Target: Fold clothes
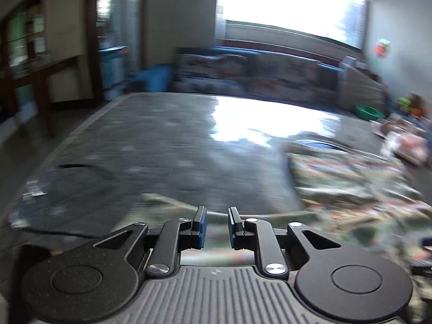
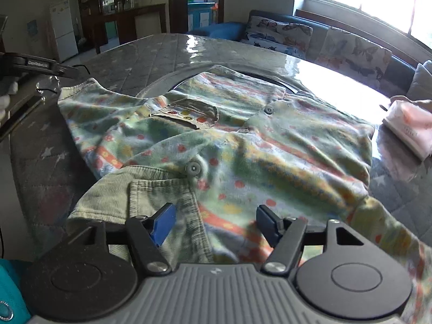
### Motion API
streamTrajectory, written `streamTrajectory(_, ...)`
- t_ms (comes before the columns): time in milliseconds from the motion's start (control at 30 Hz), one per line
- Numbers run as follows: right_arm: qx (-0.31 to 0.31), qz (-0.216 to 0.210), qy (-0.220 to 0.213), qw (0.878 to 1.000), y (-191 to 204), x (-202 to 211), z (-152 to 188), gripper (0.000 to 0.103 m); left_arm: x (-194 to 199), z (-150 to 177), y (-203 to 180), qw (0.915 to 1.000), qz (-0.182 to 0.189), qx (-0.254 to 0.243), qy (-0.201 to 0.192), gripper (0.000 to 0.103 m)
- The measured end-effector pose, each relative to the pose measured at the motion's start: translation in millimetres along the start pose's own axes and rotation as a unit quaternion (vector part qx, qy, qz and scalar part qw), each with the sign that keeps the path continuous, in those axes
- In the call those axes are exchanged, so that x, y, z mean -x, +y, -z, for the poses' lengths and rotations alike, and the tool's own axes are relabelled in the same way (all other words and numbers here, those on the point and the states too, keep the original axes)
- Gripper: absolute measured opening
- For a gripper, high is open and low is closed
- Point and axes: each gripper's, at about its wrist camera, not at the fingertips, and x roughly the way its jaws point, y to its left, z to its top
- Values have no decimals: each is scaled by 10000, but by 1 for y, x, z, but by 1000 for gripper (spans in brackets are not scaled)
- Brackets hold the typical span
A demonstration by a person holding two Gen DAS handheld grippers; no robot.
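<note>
Directly beneath the right gripper [image 2: 213, 222], whose blue-padded jaws are spread wide with nothing between them, the ribbed grey-green collar of a pale green, multicoloured patterned children's shirt [image 2: 229, 140] is seen. The shirt is spread flat on a grey quilted star-print table cover [image 2: 129, 64], buttons up, its far hem near the table's middle. The left gripper [image 1: 217, 220] is held with its jaws narrowly parted and apparently empty above the shirt's blurred edge at the table's near side. A folded pink cloth [image 2: 407, 129] is laid to the right. Farther off, a green bowl [image 1: 370, 112] is visible, its contents unreadable, before a butterfly-print sofa [image 2: 332, 43]
</note>
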Motion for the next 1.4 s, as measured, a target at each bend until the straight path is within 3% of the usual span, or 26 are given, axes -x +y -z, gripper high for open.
streamTrajectory(167,-287,129,-199,9993,-12,20,7,63,-18,0,-69,9946,907,-465,206,19)
streamTrajectory(400,-724,280,-94,9969,-32,35,30,61,-42,17,-148,9761,1824,-1061,529,20)
streamTrajectory(533,-906,379,-252,9948,-46,55,35,59,-50,32,-169,9684,1967,-1335,752,21)
streamTrajectory(667,-1062,693,-421,9910,-67,61,32,59,-52,35,-170,9677,1948,-1389,794,21)
streamTrajectory(1067,-1514,1242,-351,9800,-140,21,38,55,-51,36,-170,9667,1915,-1506,788,23)
streamTrajectory(1200,-1766,1536,-353,9716,-160,34,52,55,-49,32,-171,9660,1935,-1511,805,25)
streamTrajectory(1300,-1921,1835,-332,9635,-175,45,65,56,-47,28,-171,9656,1953,-1508,815,36)
streamTrajectory(1400,-2139,2024,-358,9550,-190,55,76,56,-39,21,-179,9625,2062,-1625,690,37)
